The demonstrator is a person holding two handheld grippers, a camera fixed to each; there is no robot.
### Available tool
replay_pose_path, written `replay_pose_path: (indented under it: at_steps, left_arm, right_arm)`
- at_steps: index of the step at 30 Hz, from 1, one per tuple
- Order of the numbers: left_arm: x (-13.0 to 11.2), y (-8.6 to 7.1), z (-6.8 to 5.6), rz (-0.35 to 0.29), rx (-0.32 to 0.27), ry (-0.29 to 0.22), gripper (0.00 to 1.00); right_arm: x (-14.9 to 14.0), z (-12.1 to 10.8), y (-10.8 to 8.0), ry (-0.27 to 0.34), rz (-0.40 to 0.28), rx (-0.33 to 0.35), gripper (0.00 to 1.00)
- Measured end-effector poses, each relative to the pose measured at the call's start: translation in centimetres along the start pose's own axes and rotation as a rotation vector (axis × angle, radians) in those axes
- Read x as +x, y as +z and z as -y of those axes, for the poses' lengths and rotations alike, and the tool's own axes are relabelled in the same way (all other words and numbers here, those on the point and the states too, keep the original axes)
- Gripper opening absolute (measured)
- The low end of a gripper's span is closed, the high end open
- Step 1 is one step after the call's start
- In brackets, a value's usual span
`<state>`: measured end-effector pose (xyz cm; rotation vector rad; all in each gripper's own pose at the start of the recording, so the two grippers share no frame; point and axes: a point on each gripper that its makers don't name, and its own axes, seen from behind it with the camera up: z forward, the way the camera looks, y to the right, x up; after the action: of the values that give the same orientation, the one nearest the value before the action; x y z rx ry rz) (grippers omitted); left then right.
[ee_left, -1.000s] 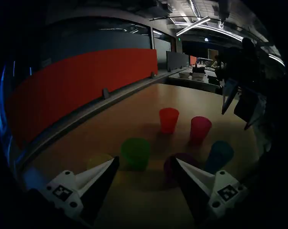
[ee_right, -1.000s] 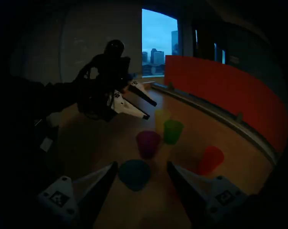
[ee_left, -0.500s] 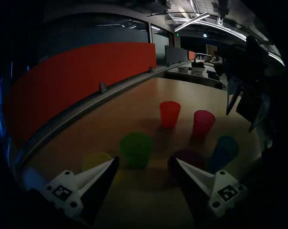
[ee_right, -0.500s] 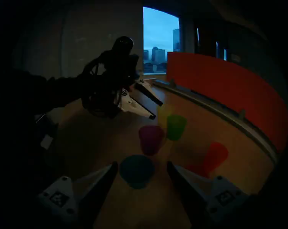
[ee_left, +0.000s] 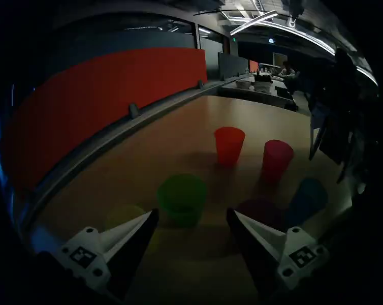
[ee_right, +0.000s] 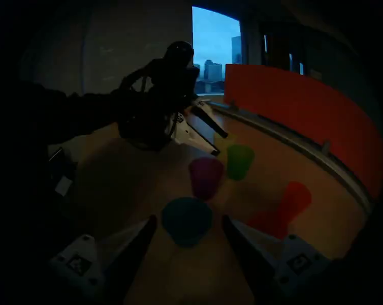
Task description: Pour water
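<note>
cups point(ee_left: 181, 198) on table point(ee_left: 191, 127) | seemingly two rows | partition point(ee_left: 115, 86) behind, along table edge

The room is dim. In the left gripper view the only strong light is the ceiling strips point(ee_left: 252, 23) far off at upper right. They leave a weak sheen on the surface point(ee_left: 201, 117) and soft, smeared shadows beside the cups point(ee_left: 229, 145). The red panel point(ee_left: 105, 86) looks dull and bows with the fisheye. In the right gripper view cold blue light comes through the window point(ee_right: 217, 46), so the left tongs point(ee_right: 221, 144) and the arm point(ee_right: 74, 109) behind them show as a black silhouette. Colours are muddy, the picture is grainy, and the edges sink into darkness. The near white fingers point(ee_right: 115, 246) are pale and slightly soft.
</note>
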<state>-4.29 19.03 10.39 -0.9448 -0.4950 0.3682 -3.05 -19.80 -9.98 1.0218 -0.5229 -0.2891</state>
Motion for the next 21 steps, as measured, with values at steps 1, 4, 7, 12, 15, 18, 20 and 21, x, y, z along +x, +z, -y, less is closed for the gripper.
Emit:
replay_pose_path:
  at_steps: [1, 4, 7, 12, 15, 18, 20, 21]
  left_arm:
    - [-0.1, 0.2, 0.0, 0.002, 0.000, 0.000, 0.99]
    - [-0.1, 0.5, 0.2, 0.007, 0.000, 0.000, 0.99]
    - [-0.1, 0.9, 0.3, 0.012, -0.002, -0.001, 0.99]
    - [-0.2, 1.5, 0.8, 0.023, 0.000, 0.004, 0.99]
    - [-0.1, 1.8, 1.0, 0.026, 0.002, 0.005, 0.99]
    - [0.1, 2.1, 1.1, 0.025, -0.001, 0.001, 0.99]
    - [0.1, 2.3, 1.2, 0.024, 0.000, 0.000, 0.99]
    - [0.1, 2.4, 1.3, 0.025, -0.001, 0.000, 0.99]
  right_arm:
    - [-0.1, 0.0, 0.1, -0.001, 0.001, 0.001, 0.97]
    - [-0.4, 0.2, 0.3, -0.006, 0.005, 0.003, 0.97]
    - [-0.7, 0.3, 0.5, -0.009, 0.010, 0.006, 0.97]
    - [-1.3, 0.3, 0.9, -0.015, 0.017, 0.009, 0.97]
    - [-1.5, 0.3, 1.1, -0.019, 0.020, 0.010, 0.97]
    - [-1.8, 0.3, 1.3, -0.024, 0.024, 0.008, 0.97]
    - [-1.9, 0.2, 1.4, -0.025, 0.025, 0.006, 0.97]
    - [-2.0, 0.2, 1.4, -0.026, 0.027, 0.006, 0.97]
